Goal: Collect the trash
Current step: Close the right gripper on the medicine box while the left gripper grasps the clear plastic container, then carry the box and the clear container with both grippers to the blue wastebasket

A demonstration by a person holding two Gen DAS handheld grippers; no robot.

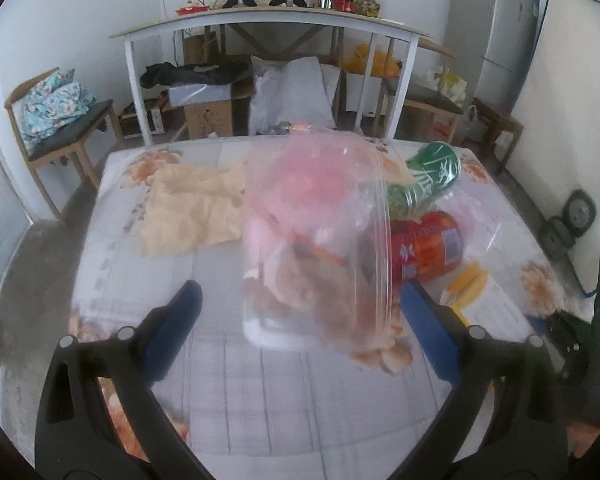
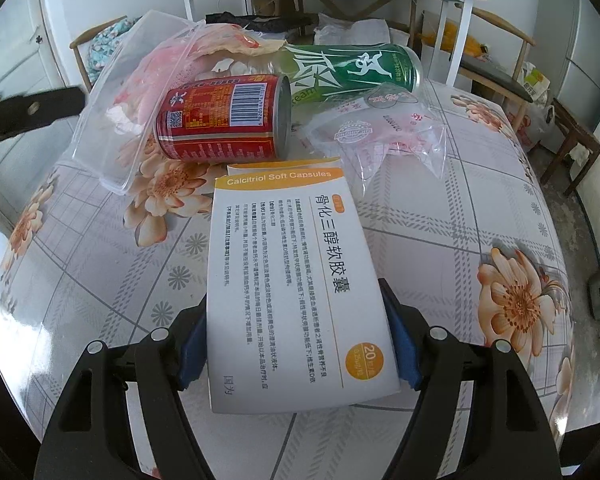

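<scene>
A white and orange medicine box (image 2: 296, 280) lies on the flowered tablecloth (image 2: 460, 216); my right gripper (image 2: 300, 344) has its blue pads against both long sides of it. Beyond it lie a red can (image 2: 224, 120), a green can (image 2: 352, 70), a clear plastic wrapper (image 2: 384, 132) and a clear plastic container (image 2: 116, 112) with pink trash inside. In the left wrist view my left gripper (image 1: 300, 304) is open, its fingers either side of that container (image 1: 316, 232), which is blurred. The red can (image 1: 428, 248), green can (image 1: 428, 176) and box (image 1: 472, 292) lie to its right.
A crumpled beige cloth (image 1: 192, 212) lies at the table's far left. Behind the table stand a white desk (image 1: 268, 24) with clutter, a chair (image 1: 60, 120) with fabric, boxes and bags (image 1: 288, 92), and a fridge (image 1: 496, 32).
</scene>
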